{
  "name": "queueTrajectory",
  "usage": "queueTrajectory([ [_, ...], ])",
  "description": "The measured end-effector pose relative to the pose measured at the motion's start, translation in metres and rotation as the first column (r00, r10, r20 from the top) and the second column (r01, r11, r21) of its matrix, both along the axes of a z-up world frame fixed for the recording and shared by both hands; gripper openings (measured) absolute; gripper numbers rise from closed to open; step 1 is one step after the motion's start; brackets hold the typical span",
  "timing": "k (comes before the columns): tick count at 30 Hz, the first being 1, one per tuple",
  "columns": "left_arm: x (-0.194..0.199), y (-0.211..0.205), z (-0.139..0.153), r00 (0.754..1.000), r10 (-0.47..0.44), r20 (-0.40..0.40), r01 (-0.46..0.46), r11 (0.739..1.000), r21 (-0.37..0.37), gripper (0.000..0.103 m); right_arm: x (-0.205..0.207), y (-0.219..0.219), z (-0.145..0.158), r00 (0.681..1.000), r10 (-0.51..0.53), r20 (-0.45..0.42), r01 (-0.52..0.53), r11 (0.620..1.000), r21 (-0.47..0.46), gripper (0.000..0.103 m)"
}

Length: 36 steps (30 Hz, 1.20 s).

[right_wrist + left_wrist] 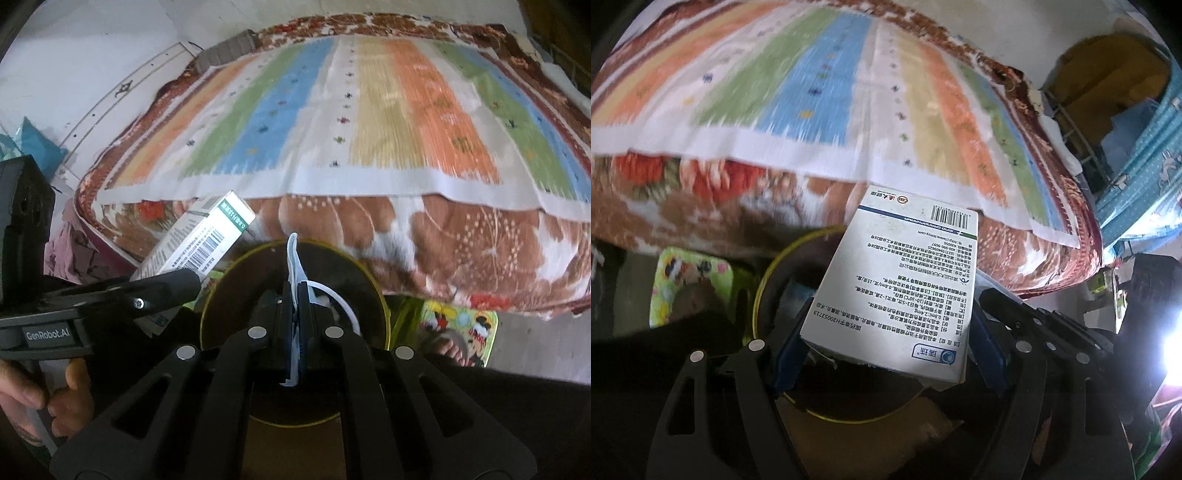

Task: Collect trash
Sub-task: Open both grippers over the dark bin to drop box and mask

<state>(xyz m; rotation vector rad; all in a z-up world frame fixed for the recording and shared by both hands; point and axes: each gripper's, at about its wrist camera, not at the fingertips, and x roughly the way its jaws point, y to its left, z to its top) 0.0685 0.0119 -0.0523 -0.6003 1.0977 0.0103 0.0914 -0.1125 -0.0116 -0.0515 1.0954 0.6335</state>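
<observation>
Both tongs loaded, box clamped left, strip right

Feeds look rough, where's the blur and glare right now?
Left wrist: blanket motion-smeared, box print sharp, harsh white glare at the right edge, bin dark. Right wrist: blanket streaked too, the white strip and bin interior in shadow; fisheye bends both views.

Striped cloth covers the floral blanket on the bed. Cartoon-printed green stool stands on the floor just beside it. Blue patterned curtain hangs at right.
</observation>
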Motion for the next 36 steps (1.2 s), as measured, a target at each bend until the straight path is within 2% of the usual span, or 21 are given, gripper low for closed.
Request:
queueTrajectory([
  [6, 0.000, 0.005, -0.020, 0.996, 0.040, -0.076, -0.045, 0.997, -0.067, 0.076, 0.002, 0.004, -0.020, 0.997, -0.017, -0.075, 0.014, 0.999, -0.046, 0.002],
  [13, 0.000, 0.019, -0.041, 0.981, 0.110, -0.159, -0.137, 0.975, -0.174, 0.077, 0.007, 0.005, -0.040, 0.986, -0.046, -0.160, 0.036, 0.998, -0.060, 0.002],
  [15, 0.002, 0.019, -0.047, 0.978, 0.106, -0.179, -0.144, 0.966, -0.213, 0.083, 0.009, 0.005, -0.046, 0.982, -0.062, -0.179, 0.049, 0.996, -0.076, 0.005],
  [16, 0.004, 0.018, -0.049, 0.978, 0.100, -0.184, -0.139, 0.966, -0.217, 0.088, 0.010, 0.006, -0.049, 0.980, -0.074, -0.187, 0.059, 0.995, -0.085, 0.012],
  [18, 0.003, 0.019, -0.045, 0.978, 0.119, -0.170, -0.151, 0.970, -0.191, 0.088, 0.012, 0.006, -0.053, 0.976, -0.081, -0.203, 0.065, 0.994, -0.083, 0.023],
  [24, 0.000, 0.029, -0.042, 0.971, 0.169, -0.170, -0.200, 0.963, -0.182, 0.088, 0.012, 0.005, -0.053, 0.973, -0.072, -0.219, 0.059, 0.996, -0.067, 0.026],
  [28, 0.002, 0.028, -0.039, 0.974, 0.160, -0.164, -0.184, 0.972, -0.149, 0.088, 0.011, 0.008, -0.051, 0.973, -0.055, -0.225, 0.045, 0.998, -0.052, 0.037],
  [30, 0.003, 0.028, -0.038, 0.974, 0.158, -0.163, -0.180, 0.976, -0.126, 0.088, 0.011, 0.010, -0.049, 0.974, -0.044, -0.223, 0.034, 0.998, -0.045, 0.038],
  [32, 0.003, 0.028, -0.037, 0.974, 0.161, -0.158, -0.179, 0.978, -0.107, 0.089, 0.010, 0.013, -0.048, 0.976, -0.033, -0.216, 0.024, 0.999, -0.046, 0.043],
  [34, 0.003, 0.030, -0.035, 0.974, 0.168, -0.152, -0.182, 0.979, -0.086, 0.090, 0.011, 0.014, -0.047, 0.977, -0.030, -0.212, 0.021, 0.999, -0.047, 0.055],
  [36, 0.004, 0.032, -0.034, 0.974, 0.175, -0.147, -0.188, 0.979, -0.078, 0.090, 0.013, 0.015, -0.046, 0.977, -0.032, -0.210, 0.023, 0.999, -0.044, 0.060],
])
